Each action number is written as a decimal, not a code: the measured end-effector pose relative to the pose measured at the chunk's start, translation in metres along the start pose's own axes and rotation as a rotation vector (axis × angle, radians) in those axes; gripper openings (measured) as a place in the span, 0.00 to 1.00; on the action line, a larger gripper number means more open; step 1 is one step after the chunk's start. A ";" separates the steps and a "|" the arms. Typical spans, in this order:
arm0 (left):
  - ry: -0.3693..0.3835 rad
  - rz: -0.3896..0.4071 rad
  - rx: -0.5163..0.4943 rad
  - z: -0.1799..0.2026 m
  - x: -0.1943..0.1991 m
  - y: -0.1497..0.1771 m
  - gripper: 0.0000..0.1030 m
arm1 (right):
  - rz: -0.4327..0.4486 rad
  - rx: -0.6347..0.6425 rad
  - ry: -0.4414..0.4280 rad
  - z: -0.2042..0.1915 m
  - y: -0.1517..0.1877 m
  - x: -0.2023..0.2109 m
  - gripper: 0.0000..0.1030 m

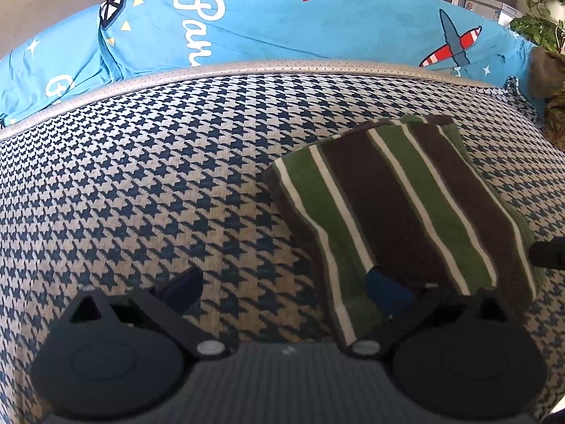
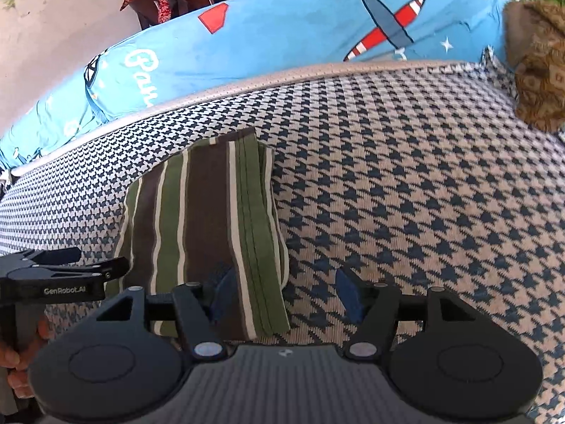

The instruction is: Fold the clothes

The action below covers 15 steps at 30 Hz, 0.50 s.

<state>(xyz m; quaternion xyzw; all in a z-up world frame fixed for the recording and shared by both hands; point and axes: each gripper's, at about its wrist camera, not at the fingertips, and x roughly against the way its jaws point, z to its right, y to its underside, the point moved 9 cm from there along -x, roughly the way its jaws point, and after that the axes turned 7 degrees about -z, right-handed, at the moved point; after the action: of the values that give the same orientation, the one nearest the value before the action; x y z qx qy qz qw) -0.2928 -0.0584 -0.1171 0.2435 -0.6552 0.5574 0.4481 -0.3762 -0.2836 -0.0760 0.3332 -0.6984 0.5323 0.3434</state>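
The striped garment (image 2: 201, 219) lies folded into a compact oblong on the houndstooth cover (image 2: 406, 183), nearer the cover's far edge with its pale piping (image 2: 317, 70) than the near side. Its stripes, green, brown and white, run along its long axis, which points from the near side toward that far edge, tilted slightly. A stitched hem runs down its right-hand side in the right wrist view.

The right gripper (image 2: 286, 293) stands with its jaws apart and nothing clamped. One blue pad hangs over the garment's near right corner; the other is over bare cover beyond the hem. The near right edge of the garment therefore lies between the fingers, but the pads do not press on it.

The left gripper (image 1: 286, 288) is likewise spread wide and holds nothing. One finger is over the garment's near left corner, the other over bare cover to its left. In the right wrist view its black body (image 2: 53, 275) appears just beside the garment's left edge, with part of the person's hand (image 2: 21, 353) below it.

Judgement: both grippers flank the garment's near short edge, one at each corner, about equally close. Any further fold would likely carry that near edge along the long axis toward the far one.

Beyond the piping lies a blue printed bedcover (image 2: 282, 35).
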 end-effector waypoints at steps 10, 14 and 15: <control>0.026 -0.017 0.019 -0.007 -0.006 -0.003 1.00 | -0.005 -0.058 -0.021 0.013 -0.001 -0.014 0.63; 0.094 -0.026 0.060 -0.006 -0.003 -0.006 1.00 | -0.004 -0.094 -0.030 0.016 -0.003 -0.016 0.64; 0.101 -0.022 0.067 -0.006 -0.002 -0.007 1.00 | -0.003 -0.102 -0.032 0.017 -0.004 -0.017 0.64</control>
<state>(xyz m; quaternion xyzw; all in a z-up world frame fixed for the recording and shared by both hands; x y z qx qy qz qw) -0.2837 -0.0546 -0.1155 0.2370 -0.6101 0.5856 0.4782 -0.3664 -0.2988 -0.0913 0.3248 -0.7296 0.4899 0.3494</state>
